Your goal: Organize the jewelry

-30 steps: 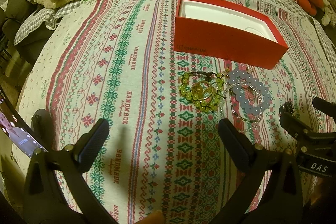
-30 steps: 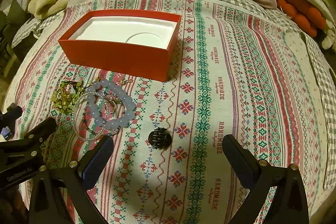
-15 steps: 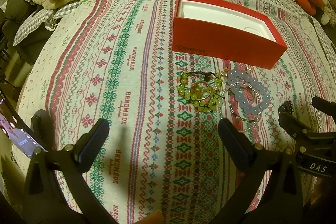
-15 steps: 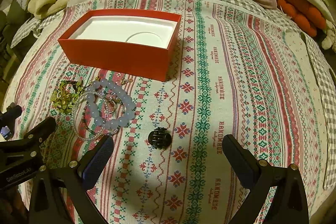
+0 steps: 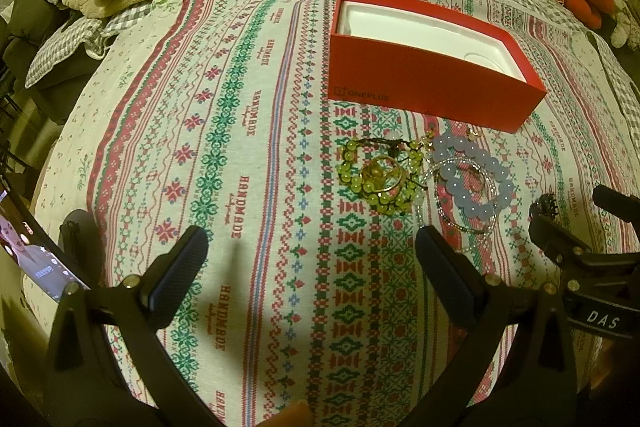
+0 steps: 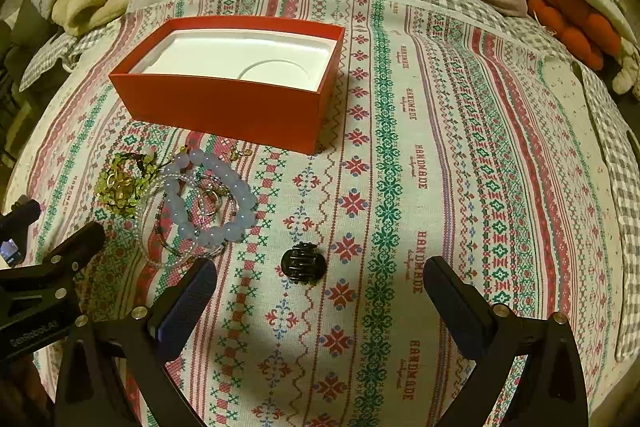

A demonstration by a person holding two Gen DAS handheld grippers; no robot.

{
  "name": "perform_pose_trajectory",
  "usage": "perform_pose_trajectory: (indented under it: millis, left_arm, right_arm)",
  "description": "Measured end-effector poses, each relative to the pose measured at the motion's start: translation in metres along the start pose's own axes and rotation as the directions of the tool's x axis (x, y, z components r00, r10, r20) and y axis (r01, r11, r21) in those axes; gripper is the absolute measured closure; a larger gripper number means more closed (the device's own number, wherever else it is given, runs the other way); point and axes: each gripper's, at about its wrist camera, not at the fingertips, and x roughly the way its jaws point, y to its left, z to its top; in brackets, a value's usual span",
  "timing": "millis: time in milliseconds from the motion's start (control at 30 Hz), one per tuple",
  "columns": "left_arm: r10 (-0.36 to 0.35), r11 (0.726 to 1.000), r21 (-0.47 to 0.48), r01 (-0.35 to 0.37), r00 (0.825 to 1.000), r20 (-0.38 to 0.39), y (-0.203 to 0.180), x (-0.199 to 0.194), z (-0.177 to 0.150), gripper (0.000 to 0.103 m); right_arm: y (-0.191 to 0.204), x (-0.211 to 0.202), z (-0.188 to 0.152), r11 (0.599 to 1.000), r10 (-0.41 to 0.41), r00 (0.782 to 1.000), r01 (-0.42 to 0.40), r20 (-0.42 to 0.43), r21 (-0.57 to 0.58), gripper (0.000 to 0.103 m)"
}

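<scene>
On the bed, both your tongs, left and right, hang released, jewelry pile beside the empty red box: pre-grasp, next pinch the black claw clip

bracelets beside red box (open)

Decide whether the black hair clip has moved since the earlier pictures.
No. The black hair clip keeps its place on the cloth, at the same distance from the red box.

one red box, three bead bracelets, one black hair claw
</scene>
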Motion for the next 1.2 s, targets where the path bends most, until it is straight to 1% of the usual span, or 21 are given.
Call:
perform_pose_trajectory:
  millis: [767,1033,1200]
  left_arm:
    - [0.002,1.0,-0.001,-0.002,1.0,0.004,0.0,0.0,0.0,0.0]
    - [-0.004,1.0,-0.002,0.004,1.0,0.005,-0.005,-0.001,0.008,0.0]
    - [-0.047,0.998,0.033,0.047,0.999,-0.008,-0.005,-0.003,0.016,0.0]
  right_arm:
    - [0.0,0.0,0.0,1.0,-0.001,1.0,0.001,0.003,0.0,0.0]
    - [-0.004,-0.005,0.004,1.0,0.0,1.0,0.0,0.017,-0.001,0.0]
    - [-0.005,-0.01,0.01,1.0,0.015,1.0,-0.015,0.022,-0.018,0.0]
